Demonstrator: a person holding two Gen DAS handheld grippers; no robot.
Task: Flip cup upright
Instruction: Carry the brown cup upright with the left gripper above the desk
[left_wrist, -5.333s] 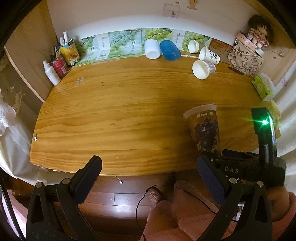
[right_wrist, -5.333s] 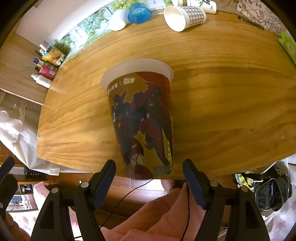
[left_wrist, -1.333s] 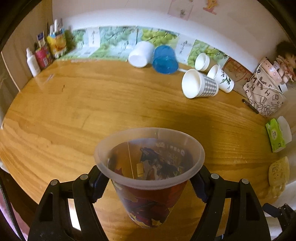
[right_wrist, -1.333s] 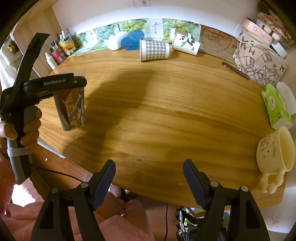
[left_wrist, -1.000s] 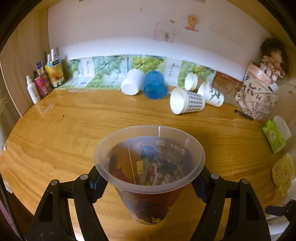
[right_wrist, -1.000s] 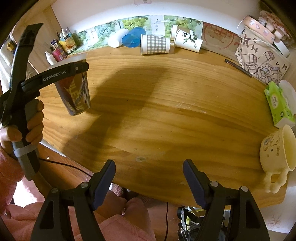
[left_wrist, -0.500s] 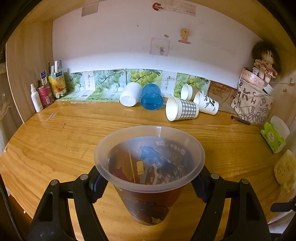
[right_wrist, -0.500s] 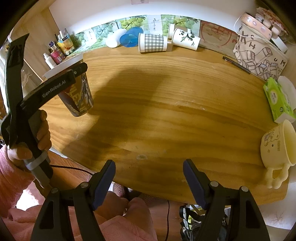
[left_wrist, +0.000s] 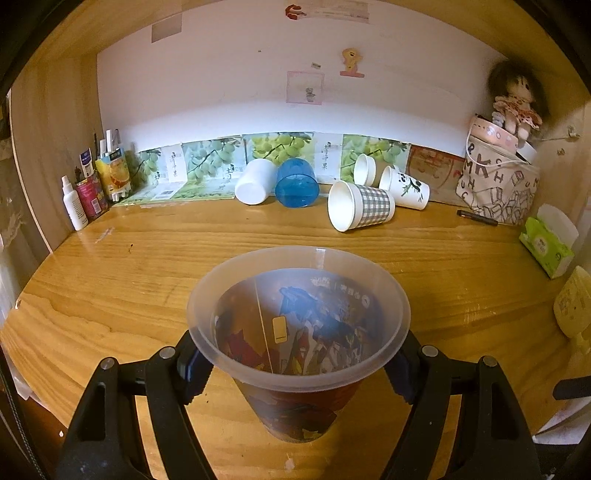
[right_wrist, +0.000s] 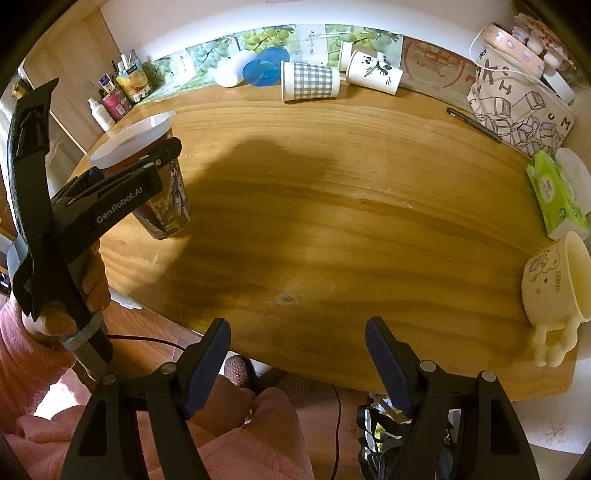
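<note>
Your left gripper (left_wrist: 297, 363) is clenched around the tall clear plastic cup with the robot cartoon wrap (left_wrist: 298, 339), one finger on each side just under its wide rim. The cup stands mouth up, and its bottom looks like it sits on the wooden table (left_wrist: 147, 266) near the front edge, though you can't quite tell if it touches. You can see right down into the cup, and only the picture wrap shows through its walls. Your right gripper (right_wrist: 297, 363) is released, fingers wide apart with nothing between them, hanging over the table's front edge, well away from the cup (right_wrist: 162, 184). At the back of the table a grey checked paper cup (left_wrist: 360, 205) lies on its side with its white inside showing. Beside it lie a blue plastic cup (left_wrist: 296, 182), a white plastic cup (left_wrist: 254, 182) and a white paper cup with a panda on it (left_wrist: 404, 187), all tipped over. A cream cartoon mug (right_wrist: 554, 280) lies on its side at the right edge.
</note>
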